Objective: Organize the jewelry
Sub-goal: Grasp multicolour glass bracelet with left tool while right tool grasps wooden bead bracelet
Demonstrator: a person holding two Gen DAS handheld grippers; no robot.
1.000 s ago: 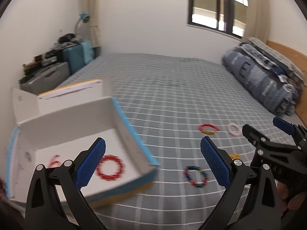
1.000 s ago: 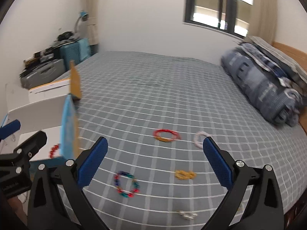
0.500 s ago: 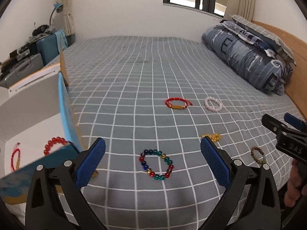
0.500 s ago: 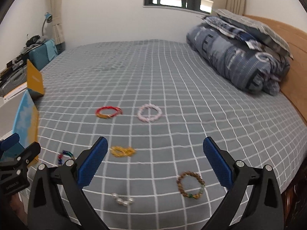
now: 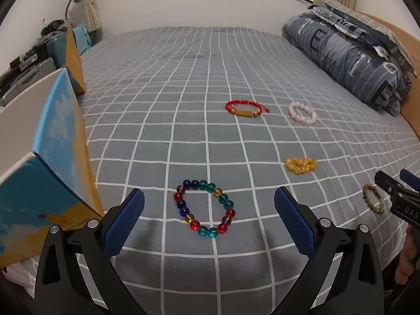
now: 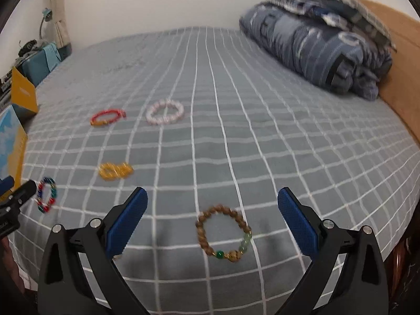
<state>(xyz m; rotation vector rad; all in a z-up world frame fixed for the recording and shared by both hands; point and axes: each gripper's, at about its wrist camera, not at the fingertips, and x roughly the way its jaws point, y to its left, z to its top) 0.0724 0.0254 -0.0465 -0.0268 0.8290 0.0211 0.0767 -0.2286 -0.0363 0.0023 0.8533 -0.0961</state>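
Observation:
Several bracelets lie on the grey checked bed. My left gripper (image 5: 208, 218) is open, just above a multicoloured bead bracelet (image 5: 204, 208) that lies between its fingers. My right gripper (image 6: 212, 218) is open over a brown wooden bead bracelet with green beads (image 6: 224, 233). A yellow bracelet (image 5: 300, 164), a red cord bracelet (image 5: 245, 108) and a pale pink bead bracelet (image 5: 302, 113) lie farther out. The open blue and yellow box (image 5: 60, 141) stands at the left; its inside is hidden.
A folded blue quilt (image 5: 351, 55) and pillows lie at the far right against the wooden headboard (image 6: 396, 60). Suitcases and clutter (image 5: 39, 60) stand beyond the bed's left side. The bed's front edge is just below both grippers.
Both grippers have swung right from the box and come down toward the bed. The left is now over the multicoloured bracelet, the right over the brown one. Both stayed open.

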